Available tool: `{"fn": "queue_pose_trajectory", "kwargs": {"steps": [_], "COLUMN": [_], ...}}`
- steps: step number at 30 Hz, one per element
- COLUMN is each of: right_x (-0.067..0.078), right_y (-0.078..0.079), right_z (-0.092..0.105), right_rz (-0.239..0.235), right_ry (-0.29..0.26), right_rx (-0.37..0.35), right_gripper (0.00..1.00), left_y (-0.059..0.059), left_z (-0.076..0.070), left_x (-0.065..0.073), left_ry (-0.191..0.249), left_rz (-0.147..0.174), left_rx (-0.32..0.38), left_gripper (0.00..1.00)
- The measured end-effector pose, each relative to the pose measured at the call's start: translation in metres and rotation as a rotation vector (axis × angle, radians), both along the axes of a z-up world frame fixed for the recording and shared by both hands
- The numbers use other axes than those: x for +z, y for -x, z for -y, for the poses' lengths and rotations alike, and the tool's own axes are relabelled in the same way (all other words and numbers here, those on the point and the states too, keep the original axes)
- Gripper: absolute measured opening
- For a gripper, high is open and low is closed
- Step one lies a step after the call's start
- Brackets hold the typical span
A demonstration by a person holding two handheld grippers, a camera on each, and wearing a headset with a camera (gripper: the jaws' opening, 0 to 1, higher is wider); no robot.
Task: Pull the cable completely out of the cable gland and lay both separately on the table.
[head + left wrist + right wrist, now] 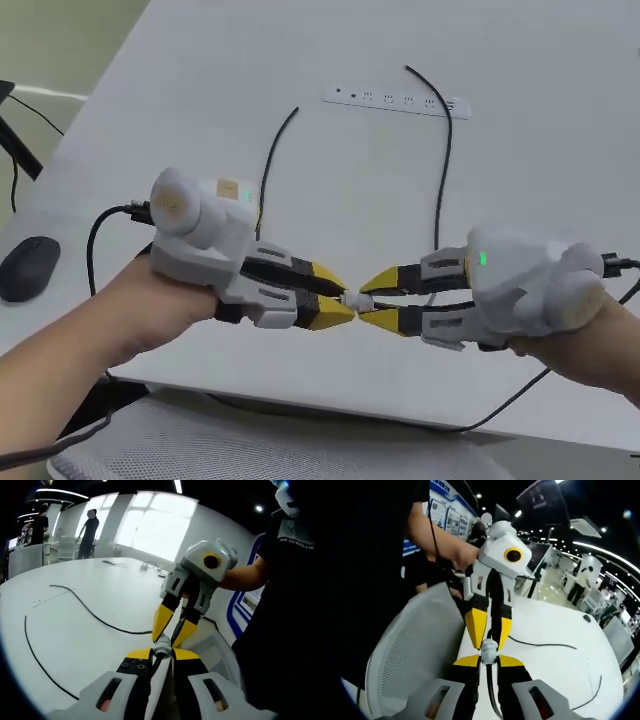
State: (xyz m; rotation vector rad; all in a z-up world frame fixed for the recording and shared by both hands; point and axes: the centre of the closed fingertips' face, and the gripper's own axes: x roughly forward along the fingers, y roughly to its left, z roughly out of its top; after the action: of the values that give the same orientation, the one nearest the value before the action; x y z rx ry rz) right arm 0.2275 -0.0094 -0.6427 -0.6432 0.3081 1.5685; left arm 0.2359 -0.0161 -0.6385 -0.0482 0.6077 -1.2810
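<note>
Left gripper [345, 302] fingers pinch the cable gland [353, 298] at their tips. Right gripper [365, 302] fingers pinch the cable [490, 686] just past it, over the bench [350, 160]. Likely risk: a tight gland seal lets the cable slide through the right fingers, or the gland pops free and drops.

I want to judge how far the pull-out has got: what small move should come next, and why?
Probably draw the right gripper straight away from the left gripper, both shut. The cable gland sits at the left jaws' tips, and the black cable runs from it between the right jaws, so they are not yet apart.
</note>
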Motion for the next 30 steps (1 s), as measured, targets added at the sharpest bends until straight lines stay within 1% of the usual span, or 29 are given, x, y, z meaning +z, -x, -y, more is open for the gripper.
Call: {"fn": "queue_pose_trajectory", "kwargs": {"steps": [2,5,9,11,12,13,14,15,16,17,18,19,21,22,23,25,26,27,28,29,30], "right_x": [-0.001,0.001,0.001,0.001,0.001,0.001,0.001,0.001,0.001,0.001,0.002,0.002,0.004,0.005,0.007,0.011,0.012,0.014,0.017,0.017,0.016], "right_y": [0.0,0.0,-0.001,-0.001,-0.002,-0.001,-0.001,-0.001,-0.001,-0.001,0.0,-0.001,0.0,0.0,0.0,-0.003,-0.006,-0.008,-0.008,-0.008,-0.01], "right_z": [0.0,0.0,0.0,0.0,0.0,0.0,0.0,0.0,0.001,0.002,0.002,0.002,0.003,0.003,0.003,0.004,0.007,0.009,0.01,0.013,0.015], "right_rz": [0.01,0.017,0.042,0.041,0.026,0.03,0.022,0.001,-0.004,-0.01,-0.034,-0.036,-0.035,-0.048,-0.081,-0.091,-0.121,-0.134,-0.13,-0.125,-0.12], "right_ry": [-0.001,-0.003,-0.001,0.0,0.001,0.001,-0.002,-0.006,-0.015,-0.02,-0.024,-0.025,-0.031,-0.038,-0.051,-0.064,-0.062,-0.07,-0.083,-0.081,-0.078], "right_rx": [-0.001,-0.001,-0.003,-0.01,-0.025,-0.024,-0.031,-0.04,-0.04,-0.042,-0.054,-0.059,-0.063,-0.075,-0.104,-0.135,-0.183,-0.204,-0.204,-0.213,-0.238], "right_gripper": [0.07,0.07,0.07,0.08,0.08,0.08,0.08,0.08,0.08,0.08,0.08,0.08,0.09,0.09,0.1,0.15,0.16,0.17,0.16,0.14,0.13], "left_y": [0.001,0.001,0.001,0.0,0.001,0.001,0.001,0.001,0.002,0.003,0.004,0.005,0.005,0.005,0.005,0.005,0.005,0.005,0.004,0.003,0.001], "left_z": [0.0,0.0,0.0,0.0,0.0,0.0,0.0,0.0,0.001,0.001,0.001,0.002,0.003,0.003,0.003,0.003,0.003,0.002,0.002,0.001,0.0], "left_x": [0.0,0.0,0.001,0.001,0.001,0.001,0.001,0.001,0.001,0.002,0.002,0.002,0.004,0.004,0.004,0.004,0.004,0.004,0.004,0.005,0.006], "left_ry": [-0.003,-0.003,0.001,0.0,-0.004,-0.005,-0.007,-0.007,-0.009,-0.011,-0.012,-0.013,-0.014,-0.014,-0.018,-0.022,-0.023,-0.024,-0.026,-0.026,-0.027], "left_rz": [0.005,0.001,0.003,0.006,0.01,0.016,0.021,0.025,0.033,0.064,0.066,0.07,0.092,0.095,0.102,0.108,0.11,0.117,0.119,0.125,0.141], "left_rx": [0.0,0.002,0.01,0.014,0.015,0.016,0.014,0.012,0.009,0.002,0.001,0.0,-0.002,-0.003,-0.003,-0.002,-0.001,0.003,0.008,0.016,0.027], "left_gripper": [0.15,0.15,0.15,0.15,0.15,0.15,0.15,0.15,0.15,0.15,0.15,0.15,0.15,0.15,0.15,0.15,0.15,0.15,0.15,0.15,0.15]}}
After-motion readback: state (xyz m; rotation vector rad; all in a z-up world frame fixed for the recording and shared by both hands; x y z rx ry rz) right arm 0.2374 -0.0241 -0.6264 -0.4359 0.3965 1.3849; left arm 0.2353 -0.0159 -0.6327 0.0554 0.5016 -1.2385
